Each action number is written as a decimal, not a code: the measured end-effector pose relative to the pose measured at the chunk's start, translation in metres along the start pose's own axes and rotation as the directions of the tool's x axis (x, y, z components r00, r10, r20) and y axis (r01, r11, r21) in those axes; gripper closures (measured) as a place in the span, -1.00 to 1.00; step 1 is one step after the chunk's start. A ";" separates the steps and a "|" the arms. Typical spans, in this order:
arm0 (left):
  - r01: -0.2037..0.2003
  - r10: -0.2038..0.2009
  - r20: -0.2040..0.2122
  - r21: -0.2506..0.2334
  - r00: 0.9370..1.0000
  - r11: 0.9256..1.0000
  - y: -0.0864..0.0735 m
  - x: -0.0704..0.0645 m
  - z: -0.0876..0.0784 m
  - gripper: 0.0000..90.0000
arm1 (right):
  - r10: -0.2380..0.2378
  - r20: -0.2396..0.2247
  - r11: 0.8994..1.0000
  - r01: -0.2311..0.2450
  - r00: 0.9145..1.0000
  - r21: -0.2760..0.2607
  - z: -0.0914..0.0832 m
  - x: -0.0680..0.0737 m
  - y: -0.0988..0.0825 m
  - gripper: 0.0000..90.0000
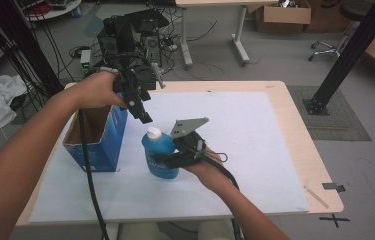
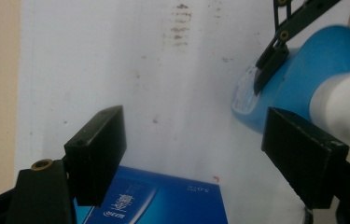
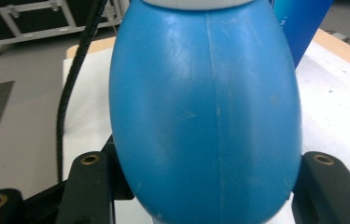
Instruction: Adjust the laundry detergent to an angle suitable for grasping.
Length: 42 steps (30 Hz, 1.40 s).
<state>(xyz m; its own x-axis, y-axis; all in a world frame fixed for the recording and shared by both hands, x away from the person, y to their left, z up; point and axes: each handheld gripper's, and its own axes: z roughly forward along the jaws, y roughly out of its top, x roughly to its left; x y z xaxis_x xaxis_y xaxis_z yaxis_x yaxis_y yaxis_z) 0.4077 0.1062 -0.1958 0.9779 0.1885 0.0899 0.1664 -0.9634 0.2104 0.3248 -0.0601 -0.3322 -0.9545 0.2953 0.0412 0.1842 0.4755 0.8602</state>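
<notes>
Two tongs are in play, and yours on the right (image 1: 161, 159) are pinching the blue bottle (image 1: 159, 155) low around its belly, one jaw on each side, as the right gripper view shows. The bottle stands upright on the white sheet of the bench (image 1: 275, 165), left of centre, just beside the open blue carton (image 1: 97, 137) at the left edge. Your left tongs (image 1: 142, 112) hang above the bottle's white cap (image 1: 153, 133), jaws spread and holding nothing.

Watch that rounded belly. It looks smooth and curves away from the pads, so if you lift or tilt, the bottle could slide down out of the grip or swivel between the jaws. The grip sits low while the cap end rides high, which I judge makes tipping likelier.

Bring the left tongs down off line and a jaw may knock the cap and push the bottle over toward the carton. The left cable (image 1: 89, 175) trails past the carton and could drag it.
</notes>
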 end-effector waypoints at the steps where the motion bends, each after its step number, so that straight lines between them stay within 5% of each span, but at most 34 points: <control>1: -0.001 0.001 -0.002 -0.005 1.000 1.000 0.000 0.000 0.000 -0.50 | -0.006 -0.011 1.000 0.006 1.000 0.002 -0.003 -0.002 0.000 -0.03; 15: 0.007 -0.007 -0.004 0.007 1.000 1.000 0.001 0.000 0.000 -0.50 | -0.080 -0.142 0.996 0.084 0.987 0.023 -0.036 -0.030 -0.007 -0.03; 22: 0.008 -0.008 -0.007 0.014 1.000 1.000 0.001 -0.002 -0.001 -0.50 | -0.103 -0.192 0.995 0.101 0.976 -0.017 -0.047 -0.051 -0.015 -0.03; 32: -0.005 0.006 -0.009 0.030 1.000 1.000 0.004 -0.004 0.000 -0.50 | -0.142 -0.241 0.989 0.150 0.960 0.014 -0.048 -0.061 -0.022 -0.03; 42: -0.003 0.003 -0.005 0.035 1.000 0.999 0.006 -0.003 0.003 -0.50 | -0.138 -0.237 0.988 0.149 0.961 0.027 -0.042 -0.068 -0.033 -0.03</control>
<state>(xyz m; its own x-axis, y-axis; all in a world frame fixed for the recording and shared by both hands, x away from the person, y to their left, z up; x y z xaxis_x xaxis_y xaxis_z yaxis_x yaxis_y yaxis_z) 0.4061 0.0998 -0.1974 0.9778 0.1868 0.0951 0.1682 -0.9699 0.1762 0.3741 -0.1308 -0.3422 -0.9989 0.0213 0.0412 0.0462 0.5363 0.8428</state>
